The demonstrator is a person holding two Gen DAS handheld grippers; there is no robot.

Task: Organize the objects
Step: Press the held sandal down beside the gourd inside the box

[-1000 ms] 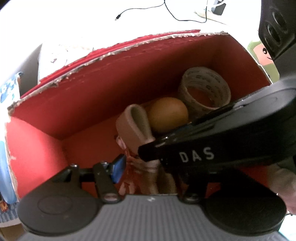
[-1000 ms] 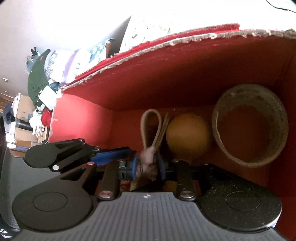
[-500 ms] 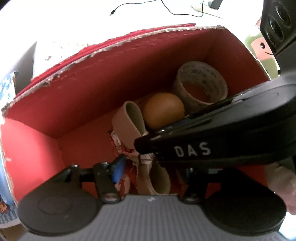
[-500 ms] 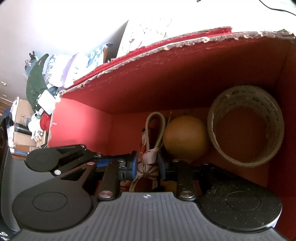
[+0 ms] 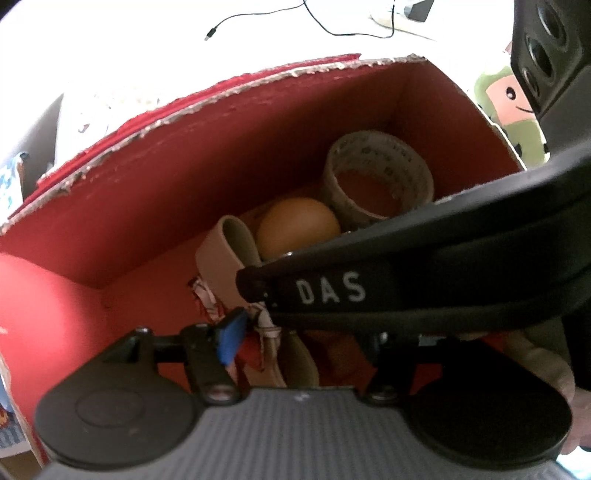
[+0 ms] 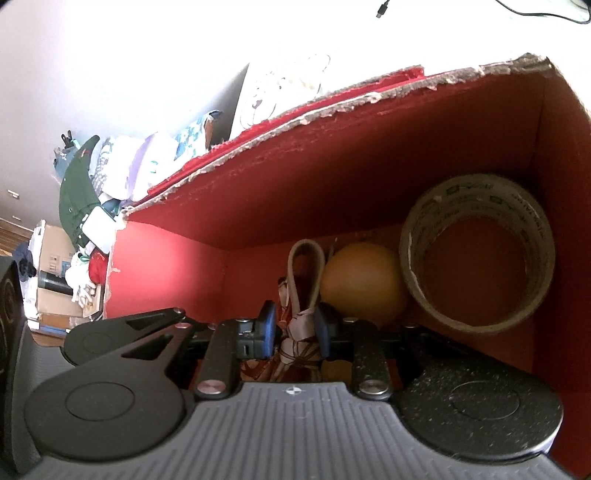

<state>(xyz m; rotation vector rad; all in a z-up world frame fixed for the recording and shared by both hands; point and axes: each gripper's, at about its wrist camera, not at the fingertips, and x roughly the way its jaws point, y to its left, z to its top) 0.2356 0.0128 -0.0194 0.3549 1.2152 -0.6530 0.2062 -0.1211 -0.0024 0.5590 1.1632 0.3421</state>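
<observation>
A red cardboard box [image 5: 155, 206] holds a tape roll [image 5: 376, 177], an orange ball [image 5: 295, 225] and a beige looped strap [image 5: 231, 251] tied with patterned cloth. In the right wrist view my right gripper [image 6: 294, 332] is shut on the cloth knot [image 6: 299, 328] of the strap [image 6: 306, 254], beside the ball [image 6: 360, 284] and the tape roll [image 6: 476, 254]. My left gripper [image 5: 301, 334] is opening inside the box, and the strap lies between its jaws. Its blue pad [image 5: 231, 336] stands just off the cloth. The right gripper's black housing [image 5: 424, 266] hides the left gripper's other finger.
The box's torn far wall [image 6: 369, 162] rises behind the objects, and its side wall [image 6: 565, 221] stands close to the tape roll. A black cable [image 5: 258, 18] lies on the white surface beyond. Clothes and cartons [image 6: 81, 206] are piled at the left. A green toy [image 5: 509, 107] sits outside the box.
In the left wrist view the strap's lower loop has come into sight and the blue pad has drawn slightly away from the cloth. The right gripper keeps its hold and has rolled a little.
</observation>
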